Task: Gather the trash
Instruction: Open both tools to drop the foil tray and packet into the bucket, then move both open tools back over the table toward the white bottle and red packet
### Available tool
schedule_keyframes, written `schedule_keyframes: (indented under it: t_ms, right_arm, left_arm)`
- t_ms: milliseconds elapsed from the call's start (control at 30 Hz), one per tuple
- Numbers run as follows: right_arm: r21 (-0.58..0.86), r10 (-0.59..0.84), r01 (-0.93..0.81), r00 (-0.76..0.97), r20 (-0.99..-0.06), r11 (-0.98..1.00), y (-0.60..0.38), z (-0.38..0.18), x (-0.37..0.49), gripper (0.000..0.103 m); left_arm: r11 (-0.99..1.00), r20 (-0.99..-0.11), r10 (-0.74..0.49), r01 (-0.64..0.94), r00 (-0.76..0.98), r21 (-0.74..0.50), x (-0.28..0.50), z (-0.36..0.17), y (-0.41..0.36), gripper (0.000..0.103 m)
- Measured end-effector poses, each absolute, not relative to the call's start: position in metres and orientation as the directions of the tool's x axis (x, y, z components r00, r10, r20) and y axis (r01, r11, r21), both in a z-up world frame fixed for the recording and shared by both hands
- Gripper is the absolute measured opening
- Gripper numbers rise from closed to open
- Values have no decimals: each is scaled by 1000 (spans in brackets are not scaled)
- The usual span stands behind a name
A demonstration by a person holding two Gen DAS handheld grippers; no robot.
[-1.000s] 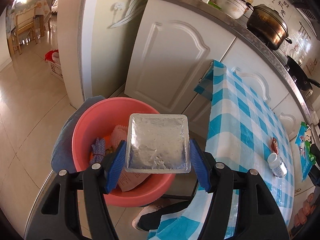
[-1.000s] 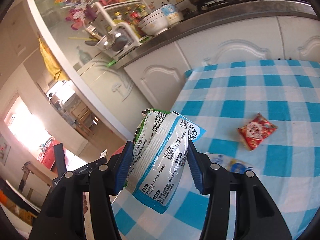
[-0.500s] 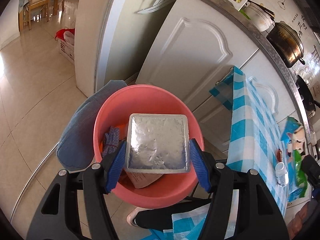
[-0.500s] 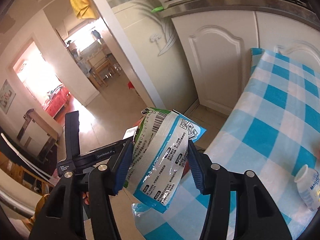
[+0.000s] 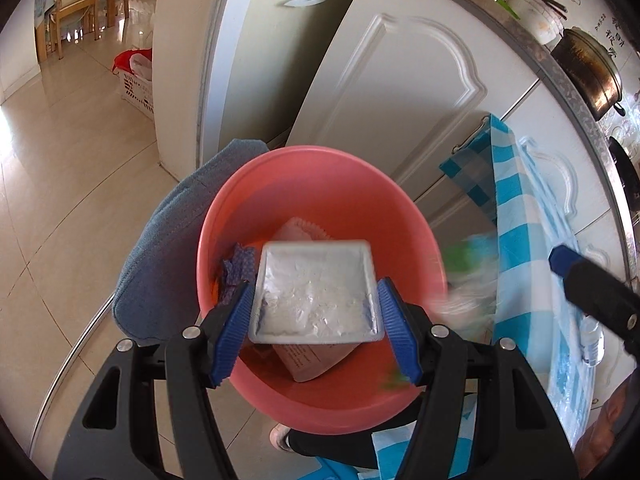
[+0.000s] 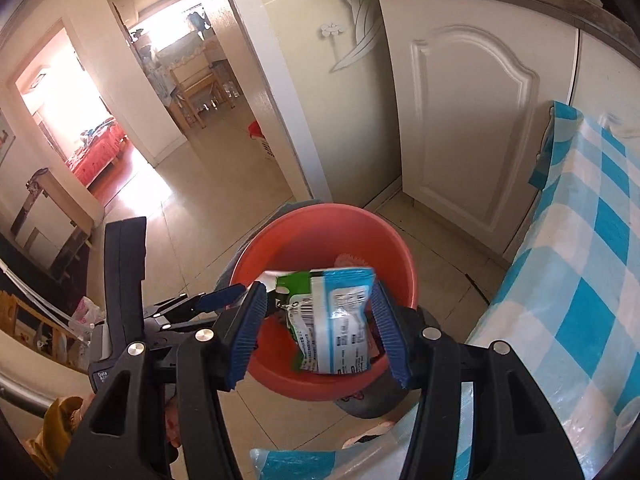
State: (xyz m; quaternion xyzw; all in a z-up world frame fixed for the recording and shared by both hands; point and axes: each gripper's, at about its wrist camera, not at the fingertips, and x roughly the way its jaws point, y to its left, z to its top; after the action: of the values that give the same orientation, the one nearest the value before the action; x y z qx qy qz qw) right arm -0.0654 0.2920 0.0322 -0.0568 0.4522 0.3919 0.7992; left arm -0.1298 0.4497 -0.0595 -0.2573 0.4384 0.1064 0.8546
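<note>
The left gripper (image 5: 314, 284) was clamped on a shallow foil-topped tray (image 5: 316, 296), its blue pads pressed to the tray's two opposite sides. It held the tray level and directly above the pink basin (image 5: 320, 156). That position probably meant the tray would fall straight in once the grip loosened. The basin sat on the floor beside the table (image 5: 516, 240) with the blue checked cloth, partly on a grey-blue cloth (image 5: 168, 248), and close to where the trash had to be gathered. A pink wrapper (image 5: 296, 232) and a brown carton (image 5: 308, 360) already lay inside.

The right gripper (image 6: 319, 286) also pointed down over the basin (image 6: 320, 210). Its jaws looked parted wider than the blue, white and green snack packet (image 6: 336, 320). A gap showed on the packet's left side. The packet was blurred and tilted below the fingertips, so it seemed to be loose and dropping rather than gripped. In the left view the packet was a smear (image 5: 464, 276) at the basin's right rim, so it could have caught the edge.

A small white bottle (image 5: 592, 344) stood on the table, not yet collected. The tray looked next to go in.
</note>
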Motion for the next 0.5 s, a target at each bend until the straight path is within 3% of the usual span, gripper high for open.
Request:
schedule_keyframes:
  t_ms: [33, 133, 200, 333, 500]
  right_arm:
    - [262, 575, -675, 291, -765, 690, 292, 33, -65, 56]
    - [278, 584, -659, 301, -754, 699, 285, 36, -66, 77]
    - [270, 575, -644, 324, -752, 716, 275, 38, -68, 82]
    - [301, 580, -602, 344, -739, 740, 250, 38, -67, 86]
    - [409, 654, -561, 348, -672, 719, 210, 40, -64, 90]
  left_arm:
    - [848, -813, -30, -416, 582, -329, -129, -62, 449, 66]
    - [847, -814, -34, -416, 580, -332, -131, -67, 451, 78]
    - [846, -807, -45, -407, 589, -344, -132, -67, 451, 82]
    - [847, -791, -37, -401, 611, -350, -138, -60, 450, 89]
    - [846, -752, -19, -390, 658, -363, -147, -48, 448, 89]
